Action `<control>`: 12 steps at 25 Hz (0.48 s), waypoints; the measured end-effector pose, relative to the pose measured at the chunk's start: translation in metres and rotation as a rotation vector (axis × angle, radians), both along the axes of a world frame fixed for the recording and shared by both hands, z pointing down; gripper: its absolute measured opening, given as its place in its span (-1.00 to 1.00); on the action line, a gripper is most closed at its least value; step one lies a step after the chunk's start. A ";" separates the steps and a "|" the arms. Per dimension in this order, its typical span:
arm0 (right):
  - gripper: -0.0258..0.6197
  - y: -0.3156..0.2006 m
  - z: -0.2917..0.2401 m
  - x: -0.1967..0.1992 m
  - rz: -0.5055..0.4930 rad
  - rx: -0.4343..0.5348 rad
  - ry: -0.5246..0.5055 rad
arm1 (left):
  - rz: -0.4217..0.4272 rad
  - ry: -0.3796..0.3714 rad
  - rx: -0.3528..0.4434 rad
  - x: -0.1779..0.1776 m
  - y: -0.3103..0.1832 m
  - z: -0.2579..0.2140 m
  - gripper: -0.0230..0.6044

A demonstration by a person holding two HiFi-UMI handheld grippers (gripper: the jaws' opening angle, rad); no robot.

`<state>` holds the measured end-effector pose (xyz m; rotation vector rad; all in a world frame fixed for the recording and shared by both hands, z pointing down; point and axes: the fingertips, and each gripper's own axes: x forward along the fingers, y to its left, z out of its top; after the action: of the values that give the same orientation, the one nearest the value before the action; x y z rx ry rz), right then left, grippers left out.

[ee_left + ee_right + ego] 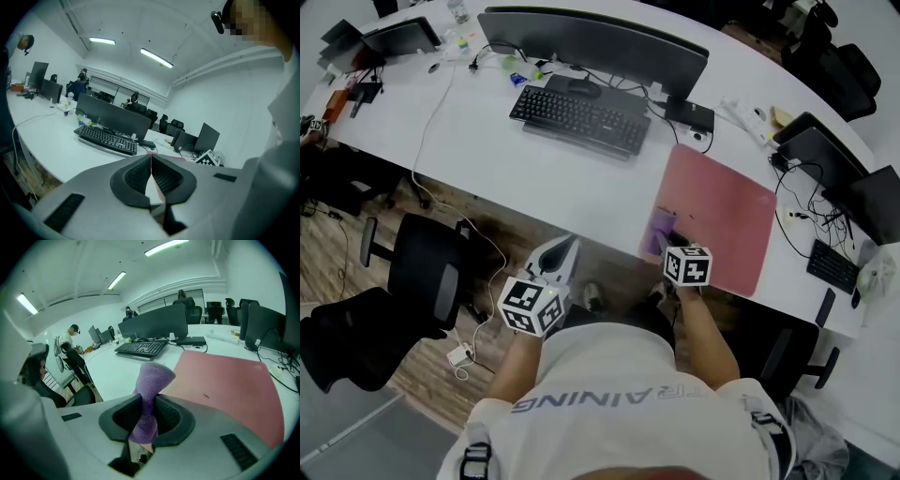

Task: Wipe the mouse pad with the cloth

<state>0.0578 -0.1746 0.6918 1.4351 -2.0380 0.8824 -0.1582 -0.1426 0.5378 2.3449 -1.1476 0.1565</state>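
Currently: right hand-held gripper (149, 401) clenched on one purple cloth (152, 376), at near-left corner of one pink mouse pad (727, 211) on white bench (562, 178). Left hand-held gripper (151, 164): jaws together, empty. Black keyboard (579, 117) centre, second keyboard (832, 265) far right. Shirt print (572, 401): "AINING".

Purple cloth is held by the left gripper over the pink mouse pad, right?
No. The right gripper holds the purple cloth over the pink mouse pad, as the right gripper view shows. The left gripper is shut on nothing.
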 end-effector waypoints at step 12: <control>-0.63 0.000 0.061 -0.017 -0.057 -0.095 0.085 | 0.051 -0.024 -0.049 0.027 0.003 0.021 -0.82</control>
<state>0.0410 -0.1748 0.7525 1.3345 -1.9380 0.8674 -0.1313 -0.1398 0.5586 2.3360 -1.0840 0.2283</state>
